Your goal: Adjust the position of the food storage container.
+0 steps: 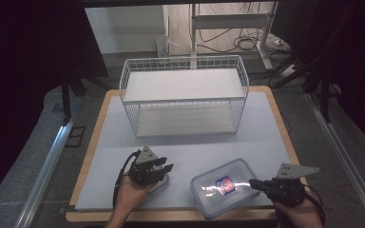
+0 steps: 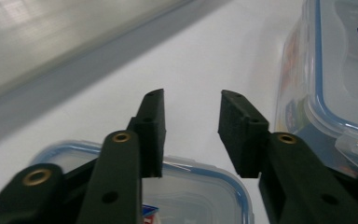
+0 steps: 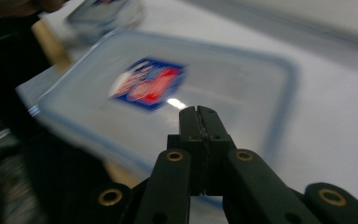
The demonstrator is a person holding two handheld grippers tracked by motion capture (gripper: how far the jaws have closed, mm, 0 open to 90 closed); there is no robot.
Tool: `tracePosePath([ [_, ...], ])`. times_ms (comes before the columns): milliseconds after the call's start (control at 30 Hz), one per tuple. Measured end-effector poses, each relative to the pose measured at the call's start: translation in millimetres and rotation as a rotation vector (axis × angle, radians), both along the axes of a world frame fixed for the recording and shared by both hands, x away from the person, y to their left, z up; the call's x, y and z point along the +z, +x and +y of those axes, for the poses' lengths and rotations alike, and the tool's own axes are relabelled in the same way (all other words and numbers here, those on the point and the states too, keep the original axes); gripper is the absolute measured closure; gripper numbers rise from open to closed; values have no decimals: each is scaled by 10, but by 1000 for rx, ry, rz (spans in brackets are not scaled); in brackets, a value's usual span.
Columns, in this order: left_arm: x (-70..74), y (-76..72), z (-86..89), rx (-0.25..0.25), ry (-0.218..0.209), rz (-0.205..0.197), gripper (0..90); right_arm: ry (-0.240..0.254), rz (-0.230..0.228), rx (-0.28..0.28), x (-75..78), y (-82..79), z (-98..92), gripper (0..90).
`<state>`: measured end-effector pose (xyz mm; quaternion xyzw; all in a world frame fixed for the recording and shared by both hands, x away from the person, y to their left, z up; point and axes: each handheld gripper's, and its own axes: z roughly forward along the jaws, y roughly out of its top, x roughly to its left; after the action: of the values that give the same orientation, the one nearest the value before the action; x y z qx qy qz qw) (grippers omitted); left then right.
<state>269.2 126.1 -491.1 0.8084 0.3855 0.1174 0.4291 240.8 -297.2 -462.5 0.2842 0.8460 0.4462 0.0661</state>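
A large clear container (image 1: 223, 185) with a blue-rimmed lid and a red and blue label lies on the grey mat near the front right. My right gripper (image 1: 254, 183) is at its right edge, jaws shut with nothing between them (image 3: 198, 109), over the lid (image 3: 168, 79); I cannot tell whether it touches. A smaller clear container (image 1: 160, 186) sits to the left, partly hidden under my left gripper (image 1: 166, 168). That gripper is open, with its jaws (image 2: 191, 100) above the small lid (image 2: 200, 196) and nothing between them. The large container (image 2: 335, 70) is at the right of the left gripper view.
A white wire two-level basket rack (image 1: 185, 95) stands at the back middle of the table. The grey mat (image 1: 190, 147) covers a wooden tabletop whose front edge (image 1: 171, 216) runs just below the containers. Cables and a desk frame lie on the floor behind.
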Motion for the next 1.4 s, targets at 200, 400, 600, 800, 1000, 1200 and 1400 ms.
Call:
tracePosePath([
  [200,-99,22,-87,-5,59,64,829,3,33,138,-98,-233,199,897],
  [400,-99,67,-61,6,48,89,897,-31,65,223,-218,-319,323,898],
  [600,-71,19,-8,18,58,88,898,19,99,259,-260,-294,391,899],
  [800,-21,-76,143,47,51,83,899,-8,91,293,-257,-315,481,899],
  [1000,-26,-64,82,11,30,92,898,-100,92,306,-309,-314,454,899],
  [1200,-104,78,-134,-4,125,124,899,-133,72,290,-392,-290,519,899],
  [1400,-58,39,-48,28,144,107,900,-127,40,270,-387,-202,601,899],
])
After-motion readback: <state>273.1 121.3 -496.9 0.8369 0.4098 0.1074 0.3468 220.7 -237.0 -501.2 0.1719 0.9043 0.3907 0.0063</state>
